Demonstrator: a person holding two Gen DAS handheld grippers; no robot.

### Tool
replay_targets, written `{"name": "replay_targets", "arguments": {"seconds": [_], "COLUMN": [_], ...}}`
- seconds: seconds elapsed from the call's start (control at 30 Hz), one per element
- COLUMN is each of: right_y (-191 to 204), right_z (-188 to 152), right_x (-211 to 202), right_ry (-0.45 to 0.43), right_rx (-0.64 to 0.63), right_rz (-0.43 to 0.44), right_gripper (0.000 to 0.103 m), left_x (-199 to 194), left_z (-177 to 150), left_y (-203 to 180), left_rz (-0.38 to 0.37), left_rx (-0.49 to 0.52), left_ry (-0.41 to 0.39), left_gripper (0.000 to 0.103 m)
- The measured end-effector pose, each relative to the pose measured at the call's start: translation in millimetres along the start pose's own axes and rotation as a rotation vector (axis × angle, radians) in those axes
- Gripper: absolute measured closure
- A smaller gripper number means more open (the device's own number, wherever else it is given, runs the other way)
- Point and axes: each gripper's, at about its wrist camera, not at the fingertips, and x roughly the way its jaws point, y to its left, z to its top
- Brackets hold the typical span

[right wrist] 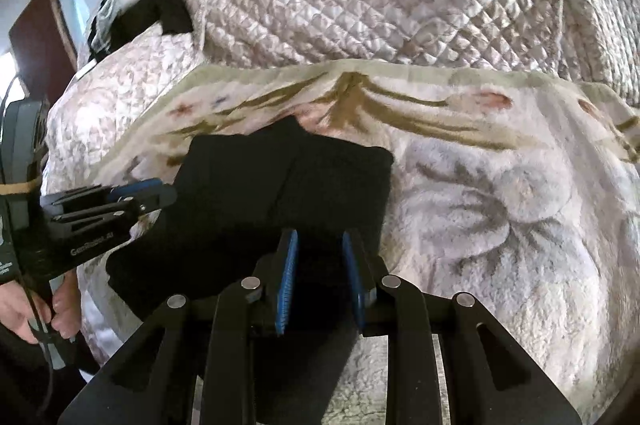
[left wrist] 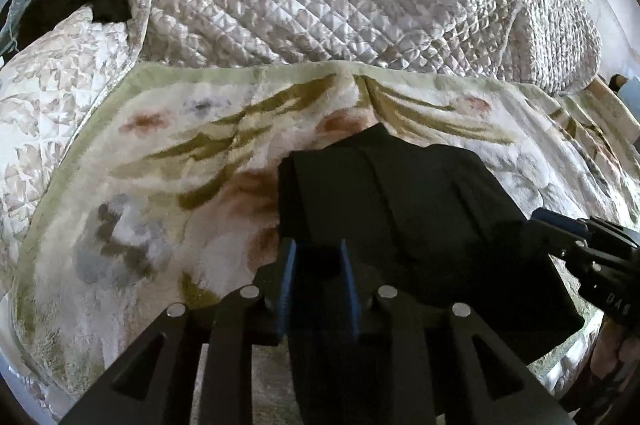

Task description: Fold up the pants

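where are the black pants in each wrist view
Left wrist: black pants lie lower centre-right, beyond the left gripper.
Right wrist: pants sit centre-left, beyond the right gripper.
Shared landmark: floral blanket under them.

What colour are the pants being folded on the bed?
Black, plain. The pants show best in the right wrist view.

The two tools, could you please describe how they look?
Both are matte black linkages with silver round pivot pins and ribbed blue finger pads. The left tool carries white lettering on its side and a dark cable; the right tool shows pale embossed letters. A bare hand grips the left handle.
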Motion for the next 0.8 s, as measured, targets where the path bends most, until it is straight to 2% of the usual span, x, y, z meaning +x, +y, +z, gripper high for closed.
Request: {"name": "replay_targets", "arguments": {"seconds": [0.13,0.2,0.27,0.37,0.5,0.6,0.73,0.8], "right_y": [-7,-9,-12,-18,-29,-30,-30,-31], "right_z": [1,1,1,-2,-6,-10,-10,-11], "right_x": [0,0,0,0,10,17,18,18], "right_ry": [0.001,0.002,0.005,0.013,0.067,0.099,0.104,0.107], "right_rx": [0.039,0.045,0.057,0.083,0.170,0.186,0.201,0.217], "right_rz": [0.015,0.016,0.026,0.038,0.092,0.118,0.127,0.141], "right_gripper": [0.079,0.069,0.060,0.058,0.058,0.058,0.056,0.056], "left_x": [-1,-3,-6,-6,7,13,18,25], "left_z": [1,3,4,4,-1,-4,-6,-9], "left_y": [5,8,13,25,34,35,39,43], "left_rz": [-0.008,-0.023,-0.050,-0.113,-0.208,-0.259,-0.260,-0.300], "left_rx": [-0.013,-0.024,-0.038,-0.081,-0.157,-0.199,-0.219,-0.257], "left_ry": [-0.003,-0.011,-0.019,-0.018,0.054,0.089,0.103,0.133], "left_gripper": [0.069,0.059,0.057,0.046,0.045,0.045,0.043,0.039]}}
